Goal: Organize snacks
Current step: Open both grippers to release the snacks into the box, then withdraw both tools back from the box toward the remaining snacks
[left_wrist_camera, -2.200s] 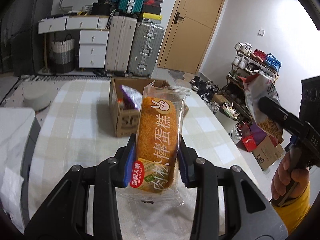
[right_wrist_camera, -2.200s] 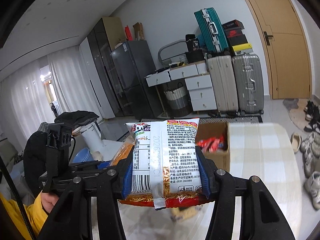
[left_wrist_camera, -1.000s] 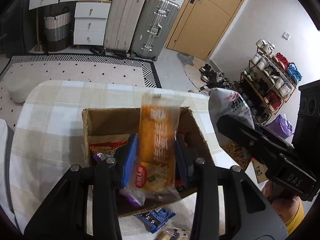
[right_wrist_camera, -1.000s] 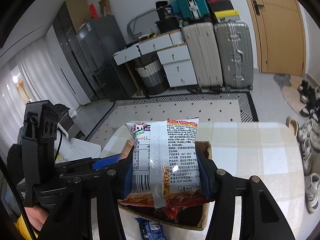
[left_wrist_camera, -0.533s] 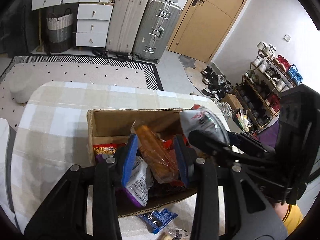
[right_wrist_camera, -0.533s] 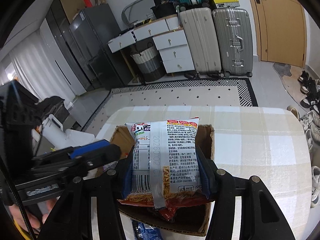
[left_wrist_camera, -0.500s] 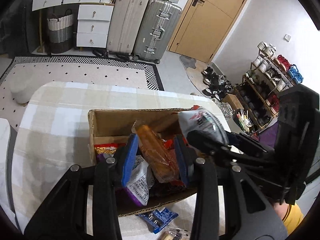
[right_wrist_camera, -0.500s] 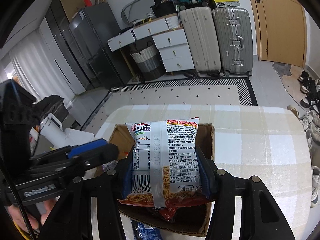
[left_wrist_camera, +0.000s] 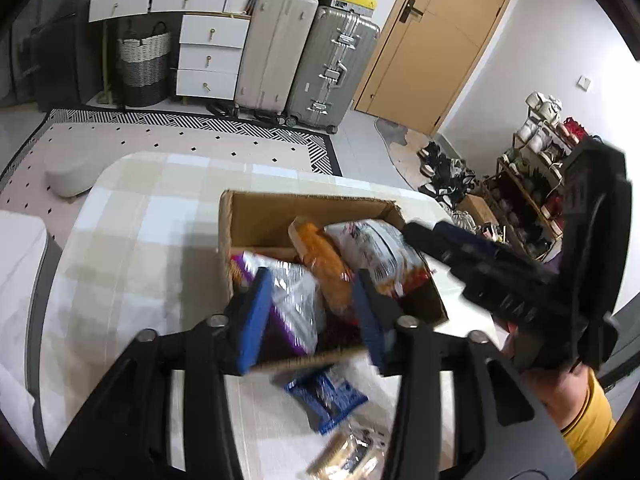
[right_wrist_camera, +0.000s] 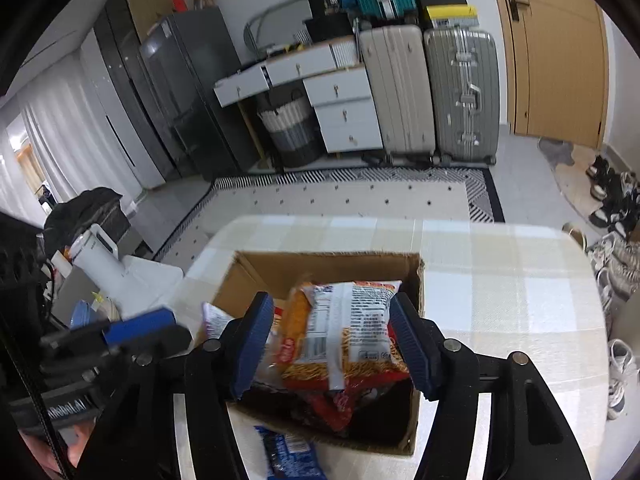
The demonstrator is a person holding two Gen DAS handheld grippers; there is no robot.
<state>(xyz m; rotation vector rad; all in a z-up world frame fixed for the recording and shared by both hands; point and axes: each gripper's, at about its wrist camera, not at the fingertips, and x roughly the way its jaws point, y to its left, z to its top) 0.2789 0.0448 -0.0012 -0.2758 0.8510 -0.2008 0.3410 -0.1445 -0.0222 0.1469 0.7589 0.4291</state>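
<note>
Both grippers — left (left_wrist_camera: 310, 314), right (right_wrist_camera: 332, 344) — spread, empty; blue packet (left_wrist_camera: 326, 396) lay crosswise beneath left fingers, nearer left.

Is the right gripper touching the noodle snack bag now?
Apart. In the right wrist view the right gripper is open, and the noodle snack bag lies in the cardboard box, with gaps visible beside both pads.

The brown cardboard box (right_wrist_camera: 416, 276) sits on the checked table (right_wrist_camera: 520, 280), with the orange cake packet (left_wrist_camera: 324, 264) left of the noodle snack bag (left_wrist_camera: 376, 248) inside.
</note>
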